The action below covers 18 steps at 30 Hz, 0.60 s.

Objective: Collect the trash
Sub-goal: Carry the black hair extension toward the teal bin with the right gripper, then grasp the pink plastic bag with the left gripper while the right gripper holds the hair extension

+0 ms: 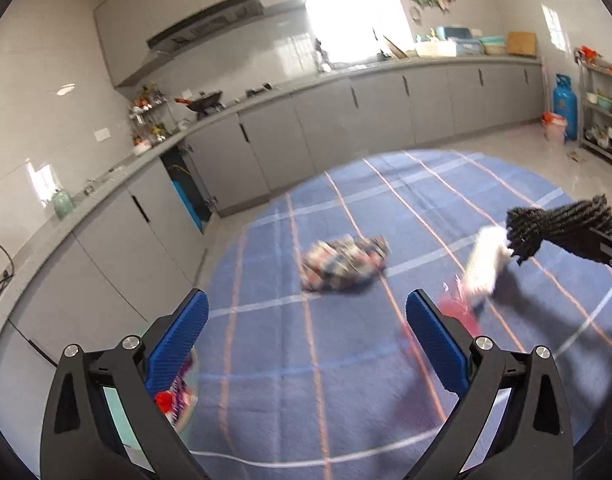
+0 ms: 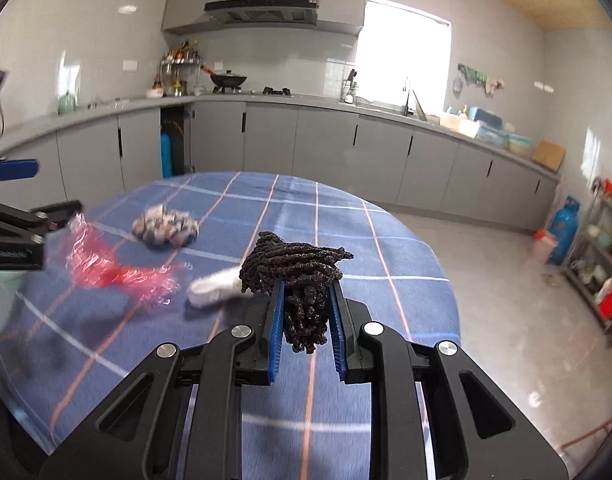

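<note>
On the blue checked tablecloth (image 1: pixel 306 380) lie a crumpled plaid wad (image 1: pixel 344 264), a white tissue ball (image 1: pixel 486 264) and a red clear wrapper (image 1: pixel 462 312). My left gripper (image 1: pixel 306 320) hangs open and empty above the cloth, short of the wad. At the right, my right gripper (image 1: pixel 586 236) is shut on a black cord bundle (image 1: pixel 558 224). In the right wrist view the cord bundle (image 2: pixel 302 276) sits between the blue pads of the right gripper (image 2: pixel 306 286), above the table. The tissue ball (image 2: pixel 216 286), red wrapper (image 2: pixel 106 268) and plaid wad (image 2: pixel 164 226) lie to its left.
Colourful packets in a pale container (image 1: pixel 174 400) show under my left finger, off the table's edge. Grey cabinets (image 2: pixel 326 144) run behind the table. A blue gas cylinder (image 2: pixel 564 228), a bucket and a metal shelf (image 2: pixel 602 264) stand on the floor at the right.
</note>
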### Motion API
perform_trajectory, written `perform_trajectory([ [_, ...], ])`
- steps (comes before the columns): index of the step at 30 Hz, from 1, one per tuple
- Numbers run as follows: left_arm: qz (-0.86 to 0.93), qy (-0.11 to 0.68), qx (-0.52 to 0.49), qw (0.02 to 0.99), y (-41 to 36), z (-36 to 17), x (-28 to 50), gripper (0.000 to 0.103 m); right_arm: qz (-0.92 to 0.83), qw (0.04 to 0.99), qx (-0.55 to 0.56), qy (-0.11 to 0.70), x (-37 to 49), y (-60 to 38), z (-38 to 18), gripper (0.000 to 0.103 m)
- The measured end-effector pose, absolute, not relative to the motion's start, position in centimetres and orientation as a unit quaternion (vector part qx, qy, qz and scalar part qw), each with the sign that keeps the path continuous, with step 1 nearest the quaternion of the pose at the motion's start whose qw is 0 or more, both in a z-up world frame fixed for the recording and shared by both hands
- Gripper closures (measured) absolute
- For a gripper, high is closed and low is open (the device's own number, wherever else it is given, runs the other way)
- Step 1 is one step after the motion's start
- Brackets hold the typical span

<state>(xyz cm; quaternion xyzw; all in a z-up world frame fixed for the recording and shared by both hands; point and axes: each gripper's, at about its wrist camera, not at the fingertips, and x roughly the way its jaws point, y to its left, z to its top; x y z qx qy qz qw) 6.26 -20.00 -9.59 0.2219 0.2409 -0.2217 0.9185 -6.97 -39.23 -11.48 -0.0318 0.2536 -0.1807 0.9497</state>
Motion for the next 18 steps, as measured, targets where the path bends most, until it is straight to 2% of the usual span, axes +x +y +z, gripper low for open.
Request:
perform_trajectory([
  [8, -0.247, 0.268, 0.226, 0.903, -20.3, -12.5, 3.9, 0.006, -0.163, 0.946, -0.040, 0.277, -8.2, -37.7, -13.5, 0.082],
  [18, -0.255, 0.245, 0.225, 0.908, -19.7, -10.9, 1.6, 0.006, -0.166, 0.948, -0.033, 0.271, -8.6, -37.8, -13.2, 0.082],
])
